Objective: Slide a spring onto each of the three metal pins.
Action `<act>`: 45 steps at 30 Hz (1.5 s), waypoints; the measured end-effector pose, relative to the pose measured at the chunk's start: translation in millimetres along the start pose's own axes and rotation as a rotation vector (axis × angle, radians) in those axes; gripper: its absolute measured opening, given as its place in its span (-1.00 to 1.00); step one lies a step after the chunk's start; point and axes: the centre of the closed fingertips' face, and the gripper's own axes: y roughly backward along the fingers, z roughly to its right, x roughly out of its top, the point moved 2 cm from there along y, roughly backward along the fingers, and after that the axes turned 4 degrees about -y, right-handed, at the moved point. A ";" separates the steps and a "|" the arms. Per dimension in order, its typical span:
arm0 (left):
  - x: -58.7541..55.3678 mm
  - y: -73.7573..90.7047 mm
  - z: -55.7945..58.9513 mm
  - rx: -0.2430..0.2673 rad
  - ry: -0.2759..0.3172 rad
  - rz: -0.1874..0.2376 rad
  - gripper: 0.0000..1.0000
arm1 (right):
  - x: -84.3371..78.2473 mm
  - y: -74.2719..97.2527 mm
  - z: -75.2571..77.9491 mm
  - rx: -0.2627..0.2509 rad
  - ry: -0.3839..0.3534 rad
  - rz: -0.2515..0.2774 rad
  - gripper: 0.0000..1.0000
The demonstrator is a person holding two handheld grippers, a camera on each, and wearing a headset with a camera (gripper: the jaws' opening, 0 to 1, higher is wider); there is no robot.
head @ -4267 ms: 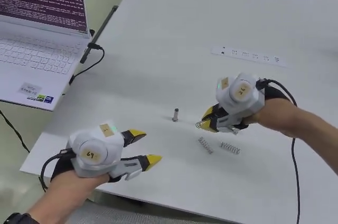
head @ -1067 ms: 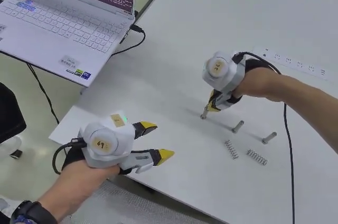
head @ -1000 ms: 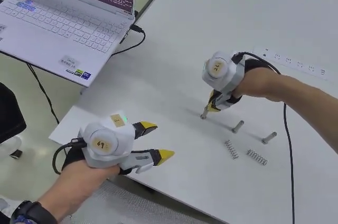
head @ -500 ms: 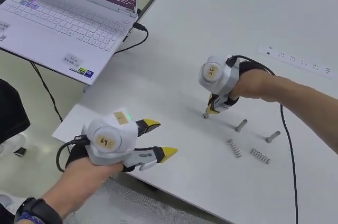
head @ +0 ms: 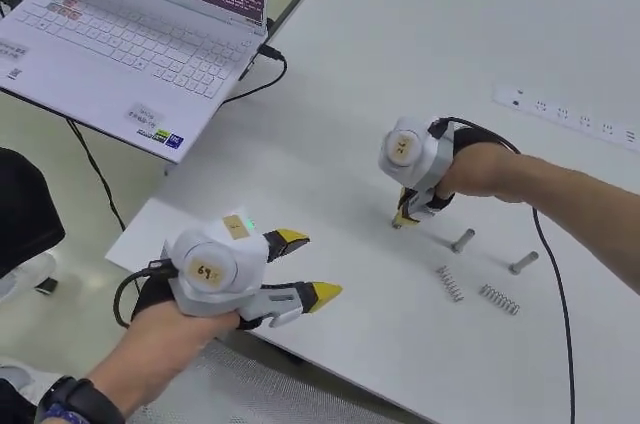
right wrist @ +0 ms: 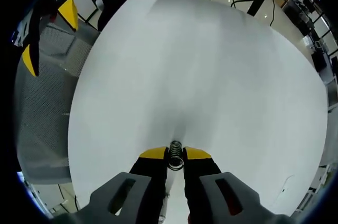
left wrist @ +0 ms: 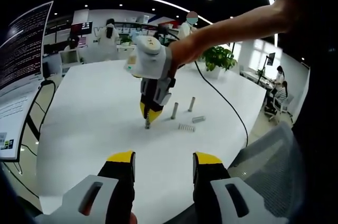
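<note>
**A spring clamped in the right gripper at the first pin**

In the head view, a white surface carries three short grey metal pins, standing upright in a loose row. The right gripper points steeply down at the first pin, the one at the laptop end of the row. Its yellow tips hide most of that pin. In the right gripper view its jaws are pressed onto the spring — a small silver coil, seen end-on as a bright ring with a dark centre, pinched between the two yellow tips. How far the coil sits down over the pin cannot be told. The second pin and the third pin stand bare, near each other. In front of them, nearer the person, lie a loose spring and another loose spring. Both are thin ribbed wire coils on their sides, apart from each other and from the pins. The left gripper hovers at the near edge of the surface, well apart from the pins — its jaws stand apart with nothing between them. A white power strip lies farther back on the right
</note>
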 end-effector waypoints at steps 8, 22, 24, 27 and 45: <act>0.2 -0.2 -0.6 0.000 0.001 -0.002 -0.24 | 0.2 -2.1 -2.1 0.000 -0.007 0.006 -0.82; -0.6 0.0 -1.0 0.001 0.004 -0.004 -0.25 | -0.4 -2.2 -1.2 -0.001 -0.002 -0.001 -0.75; -1.0 0.1 -1.2 0.002 0.005 -0.004 -0.25 | -0.6 -1.8 -1.5 -0.002 0.002 -0.001 -0.73; -1.7 0.1 -1.7 0.002 0.004 -0.006 -0.25 | -1.1 -0.9 -2.1 -0.001 0.004 -0.002 -0.69; 2.2 -1.0 2.2 -0.007 -0.001 -0.003 -0.25 | -7.6 17.2 0.5 -0.037 0.012 0.011 -0.47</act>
